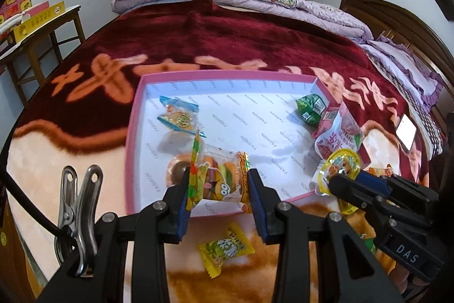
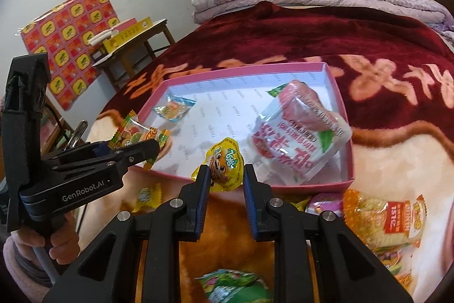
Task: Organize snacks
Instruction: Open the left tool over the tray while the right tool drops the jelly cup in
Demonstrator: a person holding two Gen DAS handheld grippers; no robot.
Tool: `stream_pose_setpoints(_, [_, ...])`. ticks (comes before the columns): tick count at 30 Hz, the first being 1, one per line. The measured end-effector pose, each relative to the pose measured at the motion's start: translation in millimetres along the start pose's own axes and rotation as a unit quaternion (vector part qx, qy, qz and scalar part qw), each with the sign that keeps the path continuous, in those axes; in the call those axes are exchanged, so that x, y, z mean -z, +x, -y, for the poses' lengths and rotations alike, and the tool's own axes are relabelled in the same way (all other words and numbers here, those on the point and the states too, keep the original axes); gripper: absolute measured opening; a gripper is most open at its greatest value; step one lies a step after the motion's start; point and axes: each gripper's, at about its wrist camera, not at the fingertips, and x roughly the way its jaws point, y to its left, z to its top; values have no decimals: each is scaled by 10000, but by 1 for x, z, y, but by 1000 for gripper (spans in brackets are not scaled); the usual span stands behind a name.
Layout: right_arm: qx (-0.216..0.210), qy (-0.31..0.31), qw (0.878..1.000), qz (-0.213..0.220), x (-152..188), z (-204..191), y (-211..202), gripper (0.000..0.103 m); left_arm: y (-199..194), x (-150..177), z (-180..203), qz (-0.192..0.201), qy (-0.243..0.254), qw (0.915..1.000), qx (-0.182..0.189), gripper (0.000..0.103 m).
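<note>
- Bedroom scene: a plush red blanket point(image 1: 198, 27) carries the pink box point(image 1: 133, 129).
- Left gripper point(image 1: 218, 183) pinches the burger gummy packet point(image 1: 218, 178) above the box's near edge; light, crinkly, best held by its sealed ends.
- Right gripper point(image 2: 227, 175) is clamped on the yellow jelly cup point(image 2: 225, 163): light, slippery foil, so grip the rim.
- Farther in lies a soft pink pouch point(image 2: 295, 129).

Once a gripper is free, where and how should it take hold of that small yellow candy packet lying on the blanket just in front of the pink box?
Take the yellow candy packet across its puffy middle, coming down from above. It lies flat on the blanket, clear of the pink box, so the fingers can straddle its narrow width. The crimped ends look thin and would probably slip. Both grippers are busy now.
</note>
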Motion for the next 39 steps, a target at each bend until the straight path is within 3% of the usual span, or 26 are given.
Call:
stream_pose_setpoints(14, [134, -6, 9999, 40, -1, 10, 10, 25, 25, 1, 2, -208, 82, 9995, -222, 37])
stream_pose_setpoints(19, [127, -12, 9999, 55, -1, 11, 11, 25, 33, 3, -3, -257, 144, 9970, -722, 38])
stream_pose_setpoints(28, [124, 27, 9999, 69, -1, 11, 11, 26, 28, 2, -11, -262, -39, 9982, -537, 38])
stream_pose_setpoints(32, [58, 67, 9999, 129, -2, 10, 8, 40, 18, 2, -8, -168, -32, 9989, -445, 45])
stream_pose_setpoints(39, [-2, -29, 9995, 299, -1, 5, -8, 41, -3, 5, -6, -57, -121, 9993, -345, 46])
